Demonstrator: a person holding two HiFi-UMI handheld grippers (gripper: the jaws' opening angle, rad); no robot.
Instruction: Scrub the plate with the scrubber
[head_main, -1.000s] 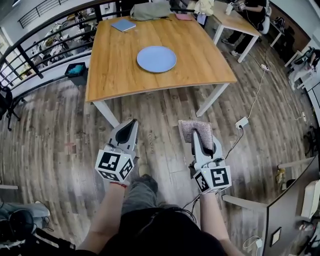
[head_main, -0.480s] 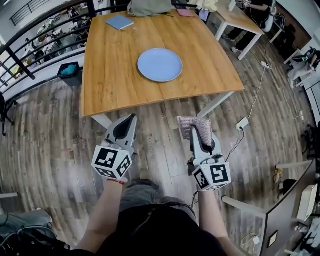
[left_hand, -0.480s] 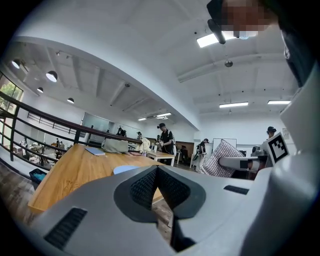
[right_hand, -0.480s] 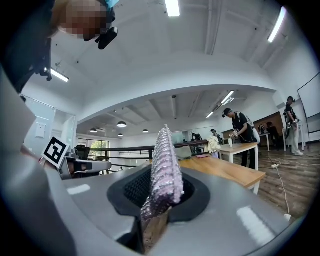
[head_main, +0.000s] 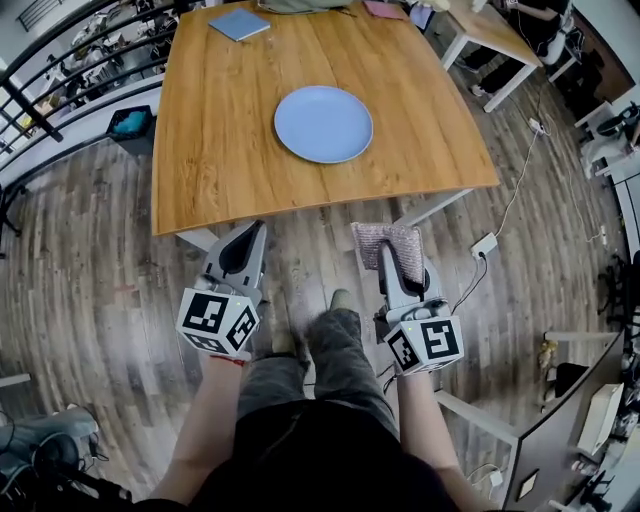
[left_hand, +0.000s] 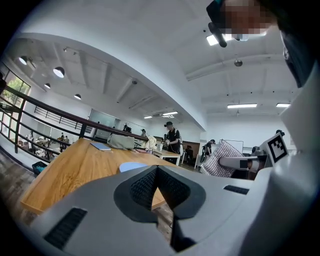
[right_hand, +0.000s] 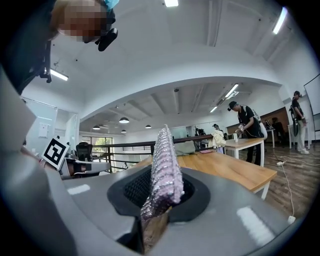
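both grippers are held over the wood plank floor (head_main: 110, 290), on the near side of the table (head_main: 215, 150), not over it. the left gripper (head_main: 252, 232) has its jaws together with nothing between them. the right gripper (head_main: 392, 256) is clamped on the scrubber (head_main: 390, 242), a greyish knitted pad that stands up out of the jaws on edge.

the plate (head_main: 323, 123) is pale blue and round. it lies flat on the table a bit right of the middle, well apart from both grippers and the scrubber.

the table is a big light wood top on white legs. a blue notebook (head_main: 238, 24) lies at the far left corner and some cloth-like stuff sits along the far edge. a black railing (head_main: 55, 75) runs along the left side of the room, with a blue bin (head_main: 131, 122) just beside the table's left edge. a white power strip (head_main: 484, 244) lies on the floor to the right, with its cable trailing off toward the far side. there's a 2nd table (head_main: 490, 28) at the far right, and the left gripper view shows a person (left_hand: 173, 136) standing by it. the ceiling is white with strip lights and round lamps.
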